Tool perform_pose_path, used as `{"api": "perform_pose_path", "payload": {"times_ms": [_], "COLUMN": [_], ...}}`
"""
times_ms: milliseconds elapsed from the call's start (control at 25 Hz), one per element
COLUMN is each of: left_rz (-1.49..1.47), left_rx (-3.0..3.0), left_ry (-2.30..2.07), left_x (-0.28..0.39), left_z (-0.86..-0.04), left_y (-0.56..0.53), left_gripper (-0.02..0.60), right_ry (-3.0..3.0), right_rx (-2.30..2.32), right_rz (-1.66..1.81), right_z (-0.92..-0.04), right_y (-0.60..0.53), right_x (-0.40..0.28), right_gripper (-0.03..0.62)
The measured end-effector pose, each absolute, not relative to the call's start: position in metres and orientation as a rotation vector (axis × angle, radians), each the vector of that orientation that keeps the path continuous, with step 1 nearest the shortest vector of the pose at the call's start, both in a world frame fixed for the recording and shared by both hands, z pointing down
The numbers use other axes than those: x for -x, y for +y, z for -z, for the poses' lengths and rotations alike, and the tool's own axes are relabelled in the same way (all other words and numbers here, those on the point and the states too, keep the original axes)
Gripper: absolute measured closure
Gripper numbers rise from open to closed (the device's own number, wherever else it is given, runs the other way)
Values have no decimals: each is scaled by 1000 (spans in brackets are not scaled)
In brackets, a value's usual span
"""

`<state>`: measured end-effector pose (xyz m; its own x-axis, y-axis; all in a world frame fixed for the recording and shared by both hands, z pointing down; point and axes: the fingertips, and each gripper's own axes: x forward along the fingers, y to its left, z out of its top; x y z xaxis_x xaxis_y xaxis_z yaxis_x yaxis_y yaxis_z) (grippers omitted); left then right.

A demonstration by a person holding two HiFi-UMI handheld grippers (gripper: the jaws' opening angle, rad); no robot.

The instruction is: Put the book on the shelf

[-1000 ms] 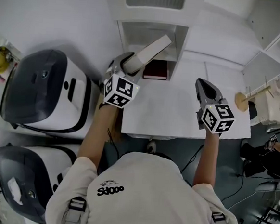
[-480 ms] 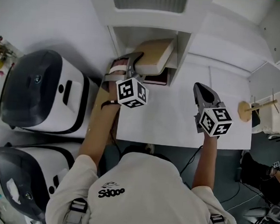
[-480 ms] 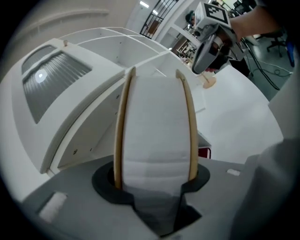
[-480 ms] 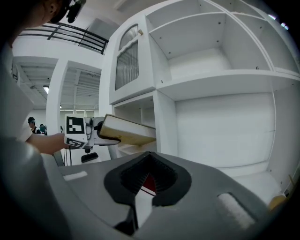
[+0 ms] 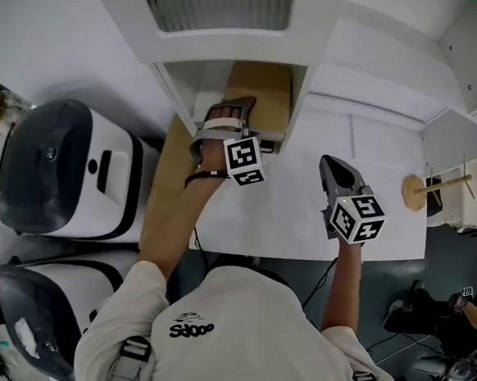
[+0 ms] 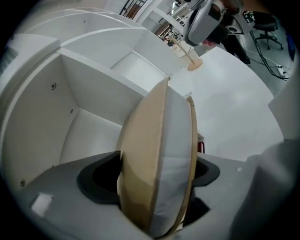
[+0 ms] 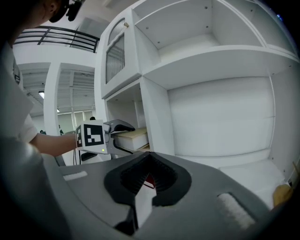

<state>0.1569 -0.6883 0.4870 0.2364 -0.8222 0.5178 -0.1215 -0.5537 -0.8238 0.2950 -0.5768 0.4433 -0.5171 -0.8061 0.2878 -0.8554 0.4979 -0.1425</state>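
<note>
A thick tan book (image 5: 261,89) lies flat inside the low compartment of the white shelf (image 5: 177,98), over a dark red book (image 6: 201,146) of which only a sliver shows. My left gripper (image 5: 230,115) reaches into that compartment, and its jaws are opening with the tan book (image 6: 159,159) still between them, gaps showing on both sides. From the right gripper view the left gripper (image 7: 115,137) straddles the book's (image 7: 132,138) spine end. My right gripper (image 5: 332,163) hovers over the white table (image 5: 294,219), shut and empty.
Two white machines with dark lids (image 5: 55,167) (image 5: 27,313) stand at the left. A brown board (image 5: 163,184) runs between them and the table. A round wooden stand (image 5: 413,191) sits at the table's right end. More shelf compartments (image 7: 215,117) rise behind.
The left gripper carried the tan book from a raised tilt forward into the compartment and laid it flat over the red book. The right gripper stayed about where it was.
</note>
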Motion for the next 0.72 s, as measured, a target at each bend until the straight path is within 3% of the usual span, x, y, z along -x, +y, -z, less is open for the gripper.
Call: {"api": "perform_pose_path", "payload": {"times_ms": [560,720], "left_rz": [1382,1324], "left_rx": [1886,2022], "left_ry": [828,804], "left_x": [-169,-169], "left_z": [-511,-501], "left_y": [-736,-724], "left_gripper": [43,42], "right_ry": [-2512,-2513], "right_rx": [-1479,-1484], "right_rz": [-465,-440], "right_z": [-460,-453], "right_y": [-575,-569], "right_x": [-314,-312], "right_gripper": [592,592]}}
